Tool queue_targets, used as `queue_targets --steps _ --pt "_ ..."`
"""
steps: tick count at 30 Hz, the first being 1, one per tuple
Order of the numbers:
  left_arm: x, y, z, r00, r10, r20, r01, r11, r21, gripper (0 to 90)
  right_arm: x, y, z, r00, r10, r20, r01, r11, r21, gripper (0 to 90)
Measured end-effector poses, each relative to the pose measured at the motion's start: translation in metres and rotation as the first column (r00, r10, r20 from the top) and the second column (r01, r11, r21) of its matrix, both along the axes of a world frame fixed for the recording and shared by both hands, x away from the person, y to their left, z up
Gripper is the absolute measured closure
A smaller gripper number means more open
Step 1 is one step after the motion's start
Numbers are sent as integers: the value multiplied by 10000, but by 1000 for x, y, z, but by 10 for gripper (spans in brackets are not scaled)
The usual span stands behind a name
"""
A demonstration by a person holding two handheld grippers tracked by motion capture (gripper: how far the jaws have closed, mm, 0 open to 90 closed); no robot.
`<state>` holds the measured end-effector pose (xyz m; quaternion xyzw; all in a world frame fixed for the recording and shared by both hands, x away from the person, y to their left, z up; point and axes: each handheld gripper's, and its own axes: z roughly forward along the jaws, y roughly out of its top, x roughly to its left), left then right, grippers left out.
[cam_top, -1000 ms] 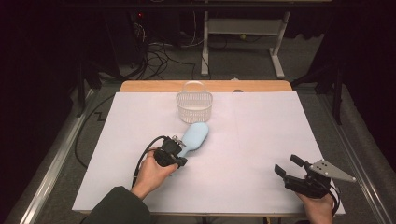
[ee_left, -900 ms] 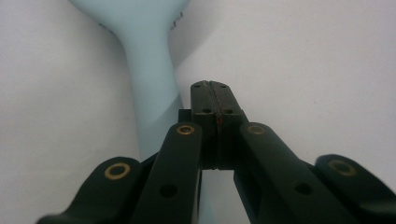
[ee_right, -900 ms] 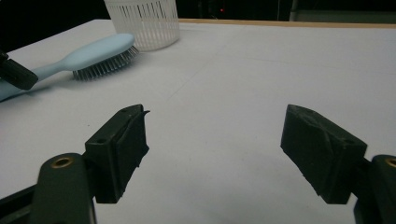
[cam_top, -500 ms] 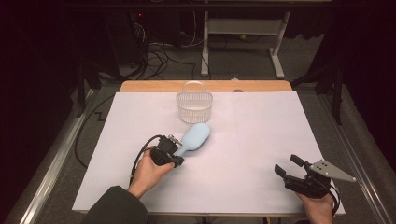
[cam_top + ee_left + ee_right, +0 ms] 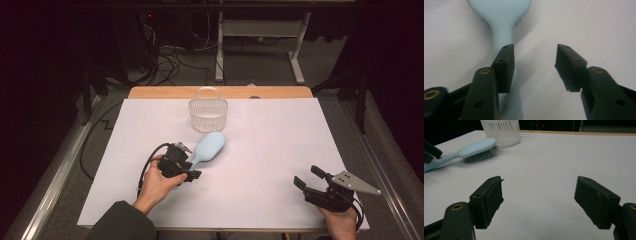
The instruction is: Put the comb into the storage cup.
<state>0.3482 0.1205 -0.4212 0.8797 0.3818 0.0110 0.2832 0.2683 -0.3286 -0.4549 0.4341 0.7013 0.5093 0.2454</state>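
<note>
A light blue hairbrush (image 5: 211, 145) lies bristles down on the white table cover, its handle pointing toward my left gripper (image 5: 189, 169). In the left gripper view the jaws stand open (image 5: 534, 62); the brush handle (image 5: 501, 37) runs under the left jaw, and the gap between the jaws holds only bare table. My right gripper (image 5: 309, 179) rests open near the front right edge, with nothing between its fingers (image 5: 539, 195). From there the hairbrush (image 5: 477, 148) lies far to the left.
A white slatted basket (image 5: 208, 114) with a handle stands just behind the brush head, near the table's far edge; the basket (image 5: 501, 131) also appears in the right gripper view. White cover (image 5: 280, 135) spans the table. Cables and table legs lie on the floor beyond.
The left hand has shifted only slightly at the brush handle. The brush, the basket and the right gripper stay where they were.
</note>
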Motion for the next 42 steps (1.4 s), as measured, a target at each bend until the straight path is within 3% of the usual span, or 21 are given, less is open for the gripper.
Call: queue_targets --steps 1,3,7,18,25,36,42 --pt "0 0 0 10000 0 0 0 10000 0 463 0 0 0 10000 0 0 0 10000 0 232" --pt "-3 0 3 9986 119 523 -123 9999 71 467 0 0 0 10000 -8 -3 8 10000 -15 232" --pt "-3 2 6 9971 177 738 -178 9998 -3 472 0 0 0 10000 -11 -2 11 10000 -12 232" --pt "2 6 7 9944 576 885 -574 9983 -42 385 0 0 0 10000 12 21 -12 10000 -31 232" --pt "12 10 5 9931 911 743 -908 9958 -79 334 0 0 0 10000 1 25 -1 10000 -45 232" --pt "25 4 8 9937 922 639 -934 9955 153 284 0 0 0 10000 -5 44 6 10000 -68 232" --pt "32 -5 6 9963 729 457 -756 9952 622 267 0 0 0 10000 2 23 -2 10000 -63 233"
